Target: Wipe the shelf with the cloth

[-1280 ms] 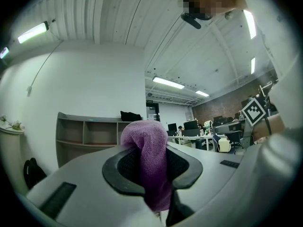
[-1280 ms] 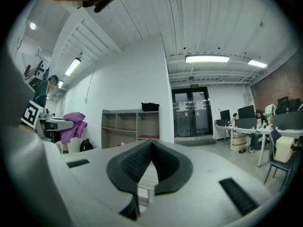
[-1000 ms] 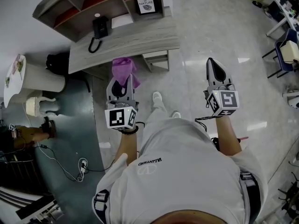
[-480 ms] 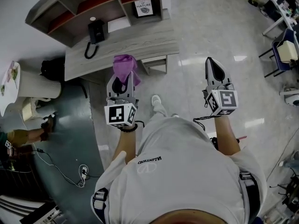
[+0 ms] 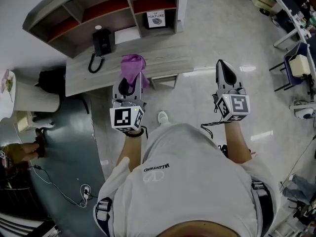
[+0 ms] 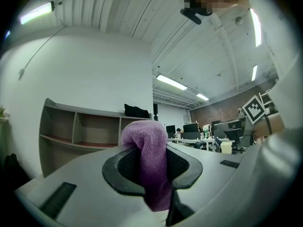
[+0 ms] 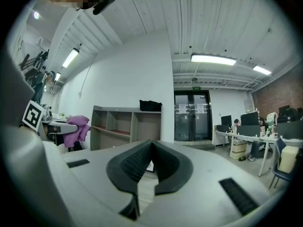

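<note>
A grey wooden shelf unit (image 5: pixel 98 14) with red inner boards stands against the wall, and a grey counter top (image 5: pixel 168 58) runs in front of it. My left gripper (image 5: pixel 129 83) is shut on a purple cloth (image 5: pixel 133 65), which hangs over the counter's near edge. In the left gripper view the cloth (image 6: pixel 147 160) bulges up between the dark pads, with the shelf (image 6: pixel 80 136) beyond it. My right gripper (image 5: pixel 223 67) is shut on nothing and is held over the floor, right of the counter. In the right gripper view its pads (image 7: pixel 137 162) meet, and the shelf (image 7: pixel 125 126) stands ahead.
A black telephone (image 5: pixel 101 39), a white sheet (image 5: pixel 127 34) and a framed card (image 5: pixel 156 19) are on the counter and shelf. A black bag (image 5: pixel 49 78) and a white round stand (image 5: pixel 29 95) are on the left. Desks and chairs (image 5: pixel 296 63) are on the right.
The person has stepped toward the shelf. Both grippers have moved forward, and the cloth now reaches over the counter's edge instead of hanging in front of it.
</note>
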A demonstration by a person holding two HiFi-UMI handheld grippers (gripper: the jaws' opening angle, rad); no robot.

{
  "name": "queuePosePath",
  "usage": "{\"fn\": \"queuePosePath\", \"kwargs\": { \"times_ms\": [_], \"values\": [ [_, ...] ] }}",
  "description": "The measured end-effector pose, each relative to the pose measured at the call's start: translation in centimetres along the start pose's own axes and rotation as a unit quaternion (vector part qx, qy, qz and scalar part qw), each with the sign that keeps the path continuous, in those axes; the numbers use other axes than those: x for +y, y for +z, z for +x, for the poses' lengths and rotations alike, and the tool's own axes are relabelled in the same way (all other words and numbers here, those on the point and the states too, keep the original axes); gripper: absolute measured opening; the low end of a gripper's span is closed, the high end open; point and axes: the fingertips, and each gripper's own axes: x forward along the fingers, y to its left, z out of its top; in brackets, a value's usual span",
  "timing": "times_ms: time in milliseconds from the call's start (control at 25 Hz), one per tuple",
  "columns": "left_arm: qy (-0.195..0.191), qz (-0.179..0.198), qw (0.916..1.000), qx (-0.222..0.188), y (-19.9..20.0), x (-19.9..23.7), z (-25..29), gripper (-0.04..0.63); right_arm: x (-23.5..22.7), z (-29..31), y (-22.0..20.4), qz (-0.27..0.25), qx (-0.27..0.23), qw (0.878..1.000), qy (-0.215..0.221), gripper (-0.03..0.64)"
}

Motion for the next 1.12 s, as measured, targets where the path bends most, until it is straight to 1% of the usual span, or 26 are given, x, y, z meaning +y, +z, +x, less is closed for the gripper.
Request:
{"fn": "queuePosePath", "kwargs": {
  "times_ms": [320, 480, 600, 720, 920, 1040, 1120],
  "values": [
    [-0.009, -0.008, 0.9999, 0.000, -1.0, 5.1, 4.2, 0.094, 2.0, 6.8, 0.7, -0.011, 0.003, 1.000, -0.002, -0.003],
    [-0.032, -0.008, 0.9995, 0.005, -1.7, 5.8, 6.0, 0.094, 2.9, 9.2, 0.8, -0.011, 0.003, 1.000, -0.008, -0.002],
    [-0.044, -0.012, 0.9989, 0.009, -2.1, 6.4, 6.8, 0.094, 3.6, 10.2, 0.5, -0.008, 0.006, 1.000, -0.011, -0.002],
    [-0.046, -0.013, 0.9988, 0.010, -2.1, 7.2, 7.2, 0.094, 4.0, 10.9, 0.1, -0.006, 0.012, 1.000, -0.011, -0.002],
    [-0.046, 0.003, 0.9988, 0.013, -2.4, 8.0, 7.4, 0.094, 4.4, 11.9, 0.0, -0.002, 0.011, 1.000, -0.014, -0.002],
    [-0.050, -0.009, 0.9985, 0.020, -2.9, 8.3, 7.9, 0.094, 4.5, 12.5, -0.1, 0.001, 0.013, 1.000, -0.016, -0.003],
    [-0.051, -0.009, 0.9984, 0.022, -3.0, 8.3, 8.2, 0.094, 4.5, 12.7, -0.5, 0.005, 0.016, 1.000, -0.016, -0.002]
  ]
}}
